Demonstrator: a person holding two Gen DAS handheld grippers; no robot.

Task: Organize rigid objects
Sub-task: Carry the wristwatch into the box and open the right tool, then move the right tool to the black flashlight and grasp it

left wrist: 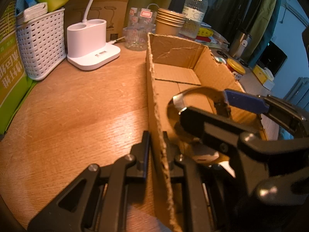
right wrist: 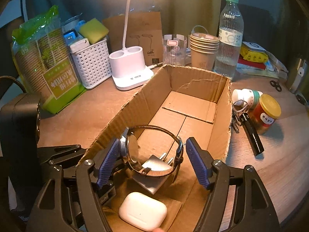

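Observation:
An open cardboard box stands on the wooden table. My left gripper is shut on the box's left wall, one finger on each side. My right gripper is open inside the box, its blue pads either side of a wristwatch. The watch stands on edge: the left pad touches its case, the right pad is apart from the strap. The watch and the right gripper also show in the left wrist view. A white earbud case and a grey plug adapter lie in the box.
Right of the box lie keys with a black flashlight, a white bottle and a yellow-lidded jar. Behind stand a white lamp base, white basket, glass, paper cups, water bottle and a green cup package.

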